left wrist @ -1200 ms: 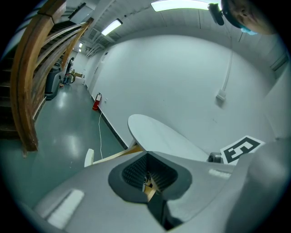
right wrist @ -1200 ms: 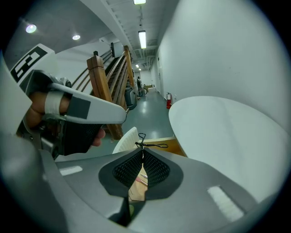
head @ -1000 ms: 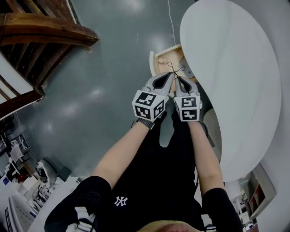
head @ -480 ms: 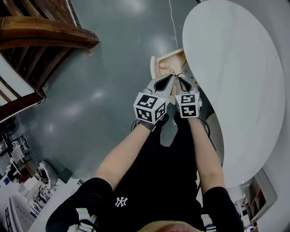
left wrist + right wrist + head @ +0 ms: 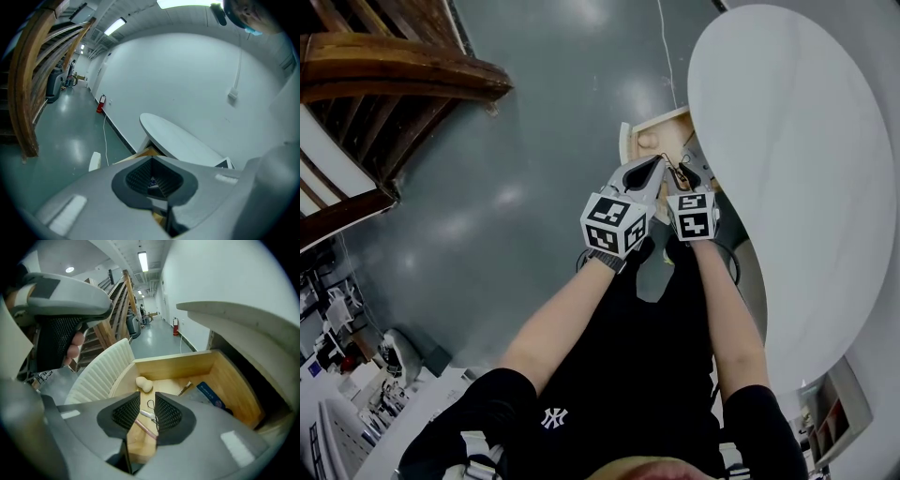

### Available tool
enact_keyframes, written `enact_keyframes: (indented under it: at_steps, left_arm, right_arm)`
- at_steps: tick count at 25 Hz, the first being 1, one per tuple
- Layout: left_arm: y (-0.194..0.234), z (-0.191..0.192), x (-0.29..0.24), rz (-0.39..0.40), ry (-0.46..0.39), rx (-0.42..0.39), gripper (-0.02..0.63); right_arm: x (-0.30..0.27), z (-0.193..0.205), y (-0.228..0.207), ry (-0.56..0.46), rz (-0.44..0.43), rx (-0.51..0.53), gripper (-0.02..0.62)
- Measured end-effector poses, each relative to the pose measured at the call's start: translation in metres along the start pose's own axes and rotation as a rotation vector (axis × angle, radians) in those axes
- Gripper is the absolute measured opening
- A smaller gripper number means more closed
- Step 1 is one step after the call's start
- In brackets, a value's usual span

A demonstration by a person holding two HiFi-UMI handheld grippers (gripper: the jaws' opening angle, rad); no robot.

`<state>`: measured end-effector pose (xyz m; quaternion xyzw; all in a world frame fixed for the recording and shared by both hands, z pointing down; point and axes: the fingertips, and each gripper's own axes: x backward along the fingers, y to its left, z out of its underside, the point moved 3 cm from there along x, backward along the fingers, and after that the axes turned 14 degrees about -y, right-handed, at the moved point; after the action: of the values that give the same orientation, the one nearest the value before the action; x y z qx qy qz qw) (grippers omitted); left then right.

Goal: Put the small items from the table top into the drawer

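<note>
The wooden drawer (image 5: 654, 128) stands pulled out from under the round white table (image 5: 787, 169), and both grippers reach into it. My right gripper (image 5: 147, 400) points down into the drawer (image 5: 206, 366). Its jaws have just been opening and stand apart. A small white piece with a thin black loop (image 5: 149, 409) lies between them on the drawer floor, and the pads do not press on it. My left gripper (image 5: 658, 164) hangs close beside the right gripper (image 5: 680, 176). The left gripper's (image 5: 152, 161) tips meet, and I see nothing gripped in them.
In the drawer lie a beige peanut-shaped lump (image 5: 144, 384), a thin stick (image 5: 184, 389), a blue packet (image 5: 211, 395) and a pink stick (image 5: 146, 429). Its white ribbed front (image 5: 101, 373) faces the grey floor. Wooden stairs (image 5: 394, 66) rise at the upper left.
Both grippers have sunk toward the drawer. The black loop that stuck up between their tips now lies low inside it, and the right jaws have parted.
</note>
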<state>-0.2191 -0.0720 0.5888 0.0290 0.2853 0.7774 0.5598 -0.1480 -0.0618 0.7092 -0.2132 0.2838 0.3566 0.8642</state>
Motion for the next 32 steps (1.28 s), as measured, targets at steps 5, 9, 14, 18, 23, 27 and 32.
enact_keyframes:
  at_steps: [5, 9, 14, 18, 23, 27, 32]
  left_arm:
    - [-0.003, -0.009, 0.004, -0.008, 0.004, 0.006, 0.001]
    - [-0.010, -0.020, 0.010, 0.004, -0.003, 0.000, 0.002]
    - [-0.028, -0.050, 0.023, 0.042, -0.016, -0.001, 0.001]
    - [-0.048, -0.076, 0.034, 0.066, -0.033, -0.018, 0.001]
    - [-0.077, -0.103, 0.042, 0.112, -0.047, -0.031, 0.001]
    - [-0.099, -0.119, 0.048, 0.158, -0.050, -0.050, 0.000]
    - [-0.122, -0.140, 0.055, 0.197, -0.061, -0.066, 0.002]
  right_arm:
    - [0.018, -0.016, 0.006, -0.033, -0.002, -0.019, 0.084]
    - [0.045, -0.036, 0.018, -0.114, -0.012, -0.041, 0.044]
    - [0.087, -0.079, 0.031, -0.198, -0.036, -0.044, 0.028]
    - [0.121, -0.115, 0.031, -0.259, -0.028, -0.052, 0.028]
    - [0.158, -0.152, 0.027, -0.313, 0.002, -0.054, 0.028]
    - [0.182, -0.173, 0.027, -0.352, 0.029, -0.059, 0.028]
    - [0.210, -0.200, 0.029, -0.408, 0.045, -0.050, 0.028]
